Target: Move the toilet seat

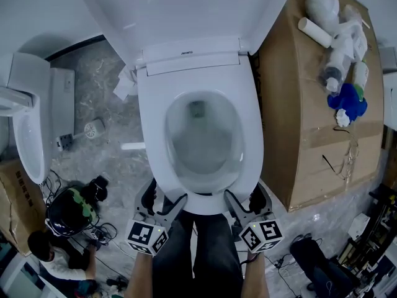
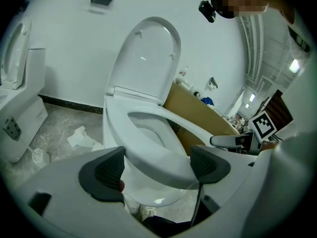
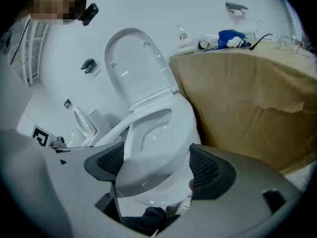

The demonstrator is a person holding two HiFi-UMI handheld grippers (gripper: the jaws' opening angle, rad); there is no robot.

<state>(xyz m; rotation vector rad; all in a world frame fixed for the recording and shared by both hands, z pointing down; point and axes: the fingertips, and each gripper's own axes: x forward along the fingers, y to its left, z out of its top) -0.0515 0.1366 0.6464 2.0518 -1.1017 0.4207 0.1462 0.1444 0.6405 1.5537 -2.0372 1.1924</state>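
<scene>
Both grippers sit low at the front of the toilet, side by side, each with its jaws spread wide. In the head view the left gripper (image 1: pixel 164 198) is at the front-left of the seat (image 1: pixel 149 123) and the right gripper (image 1: pixel 245 197) at the front-right, with the person's legs (image 1: pixel 198 253) between them. The seat is down on the bowl (image 1: pixel 201 144), and its rounded front rim lies just ahead of the two grippers. The lid (image 1: pixel 186 11) stands raised behind it. In its own view the left gripper (image 2: pixel 157 165) has its dark ribbed pads (image 2: pixel 106 172) well apart, and the front curve of the seat (image 2: pixel 148 152) fills the gap between them. The rim comes close to both pads, but whether it touches them cannot be told. The right gripper (image 3: pixel 156 165) shows much the same in its own view: its pads (image 3: pixel 208 170) are spread, and the front of the seat (image 3: pixel 178 118) sits in the gap without being clamped. Neither gripper holds anything. A large cardboard box (image 1: pixel 310 104) stands just beside the toilet on the right, with bottles (image 1: pixel 338 61) and a blue cloth (image 1: pixel 348 101) on top. To the left, crumpled paper (image 1: pixel 126 85) lies on the floor (image 1: pixel 93 160) near the toilet's base, and a second toilet (image 1: pixel 28 129) stands well apart at that edge.
</scene>
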